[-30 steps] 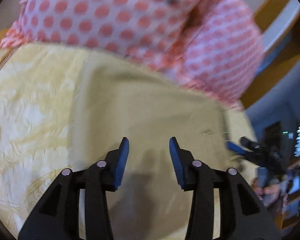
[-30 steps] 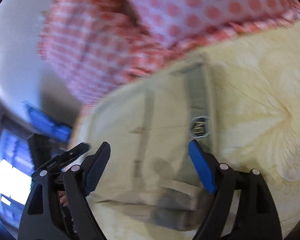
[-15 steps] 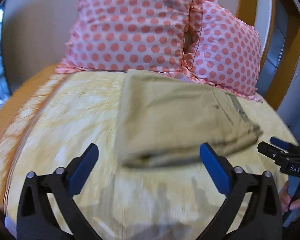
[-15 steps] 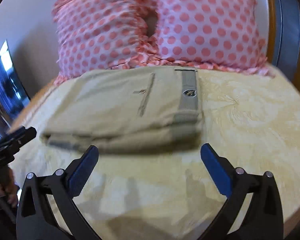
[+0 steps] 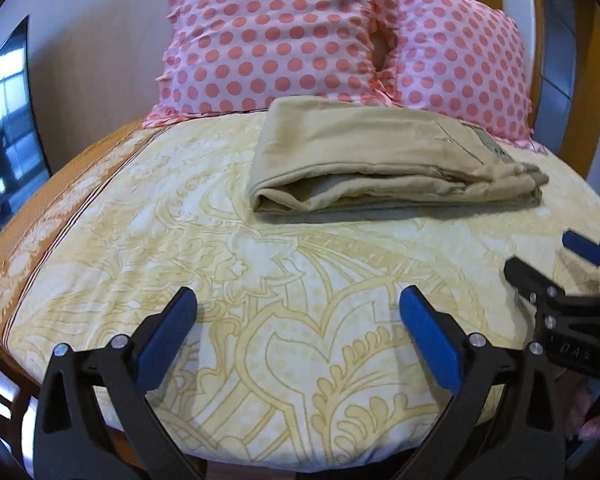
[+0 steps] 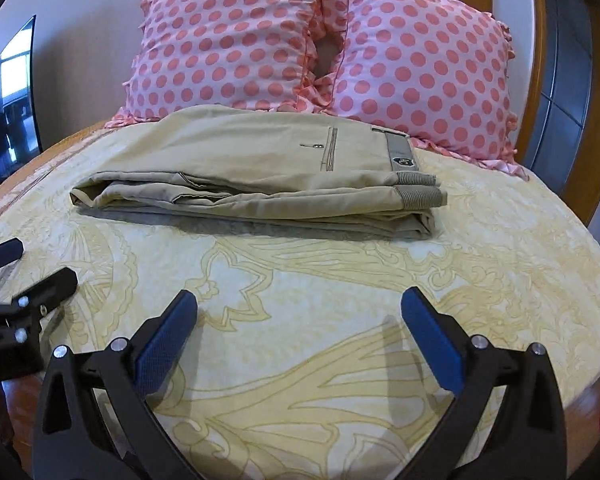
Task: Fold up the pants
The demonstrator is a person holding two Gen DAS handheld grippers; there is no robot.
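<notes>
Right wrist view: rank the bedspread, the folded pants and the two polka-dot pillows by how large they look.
1. bedspread
2. folded pants
3. left pillow and right pillow, which look alike. The pillows sit farther back, so true size is unsure.

I can't see the far edge of the pants (image 5: 380, 160), which runs up against the pillows (image 5: 300, 40); whether cloth touches cloth there I can't tell. The badge on the waistband (image 6: 402, 162) is too small for me to read. My right tongs (image 5: 568, 268) are cut off by the left camera's edge, and my left tongs (image 6: 16, 268) by the right camera's. The dark screen (image 6: 8, 100) shows only a blurred reflection.
</notes>
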